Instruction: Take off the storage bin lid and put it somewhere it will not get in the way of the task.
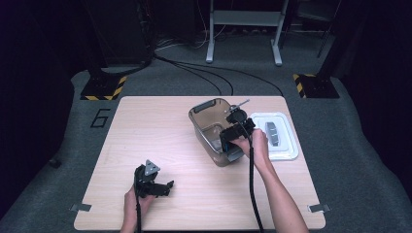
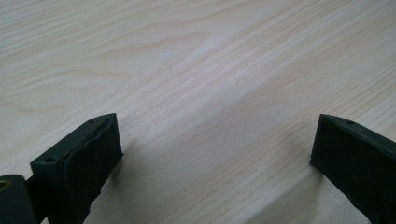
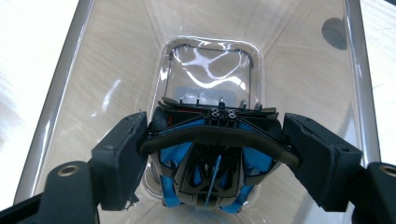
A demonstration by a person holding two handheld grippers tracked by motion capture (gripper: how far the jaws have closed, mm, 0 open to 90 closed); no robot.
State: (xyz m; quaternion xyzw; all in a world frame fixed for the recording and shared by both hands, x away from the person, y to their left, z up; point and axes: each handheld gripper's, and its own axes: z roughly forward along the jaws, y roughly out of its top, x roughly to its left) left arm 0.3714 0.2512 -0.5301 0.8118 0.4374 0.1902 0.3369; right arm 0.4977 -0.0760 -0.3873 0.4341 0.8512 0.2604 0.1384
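Right gripper clamps a blue/black toy car low inside the clear bin w/ lid beside, left gripper wide over bare table; risk: car's spoiler could snag a jaw on release.

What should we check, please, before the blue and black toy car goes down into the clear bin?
1. Right claw clamped on both sides of the toy car: ok.
2. Car over the clear bin opening: ok.
3. Bin floor beneath free of other items: ok.
4. Bin lid off, lying beside the bin: ok.
5. Left claw open, holding nothing, low over the table: ok.
6. Car's clearance from the bin walls: cannot tell.
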